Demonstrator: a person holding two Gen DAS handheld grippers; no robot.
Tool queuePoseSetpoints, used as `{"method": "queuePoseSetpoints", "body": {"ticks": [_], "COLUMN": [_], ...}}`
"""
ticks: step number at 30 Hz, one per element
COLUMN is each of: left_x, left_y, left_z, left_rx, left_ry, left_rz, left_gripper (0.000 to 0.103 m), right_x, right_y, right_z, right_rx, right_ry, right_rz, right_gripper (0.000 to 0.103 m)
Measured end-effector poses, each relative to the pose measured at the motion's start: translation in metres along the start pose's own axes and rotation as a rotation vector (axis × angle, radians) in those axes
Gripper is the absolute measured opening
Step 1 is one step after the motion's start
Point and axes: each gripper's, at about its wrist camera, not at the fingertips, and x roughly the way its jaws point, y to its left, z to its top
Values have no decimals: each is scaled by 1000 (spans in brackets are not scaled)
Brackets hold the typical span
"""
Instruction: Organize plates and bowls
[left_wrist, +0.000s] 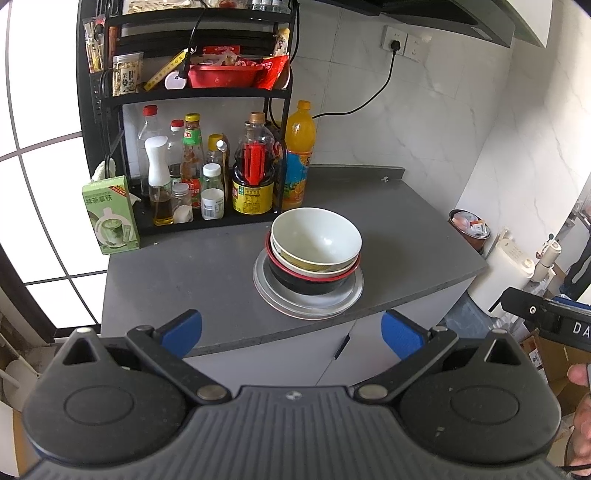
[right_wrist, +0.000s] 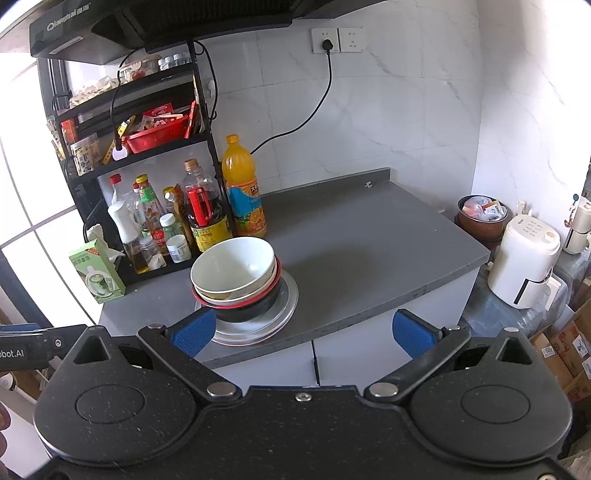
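Note:
On the grey counter (left_wrist: 192, 269) (right_wrist: 369, 240) stands one stack: a white bowl (left_wrist: 316, 234) (right_wrist: 232, 267) on top, nested in a cream bowl and a black bowl with a red rim (left_wrist: 310, 282) (right_wrist: 247, 308), all on metal plates (left_wrist: 308, 301) (right_wrist: 275, 319). My left gripper (left_wrist: 291, 334) is open and empty, held off the counter's front edge, short of the stack. My right gripper (right_wrist: 304, 332) is open too, nothing between its blue pads; its left pad (right_wrist: 194, 332) overlaps the stack in the view.
A black rack (left_wrist: 207, 92) (right_wrist: 144, 147) with sauce bottles stands at the back left, an orange drink bottle (left_wrist: 299, 155) (right_wrist: 243, 188) beside it and a green carton (left_wrist: 110, 216) (right_wrist: 98, 271) at the left edge. A white appliance (right_wrist: 524, 262) and boxes sit right of the counter.

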Motion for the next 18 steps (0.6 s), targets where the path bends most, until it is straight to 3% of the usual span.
{"method": "queuePoseSetpoints", "body": {"ticks": [18], "left_x": [1], "left_y": [-12], "left_z": [0], "left_rx": [6], "left_ry": [-9], "left_rz": [-15], "left_gripper": [102], "right_x": [-6], "right_y": [-5], "right_z": [-2], "right_rx": [10], "right_ry": [2], "right_rz": [-30], "right_gripper": [103]}}
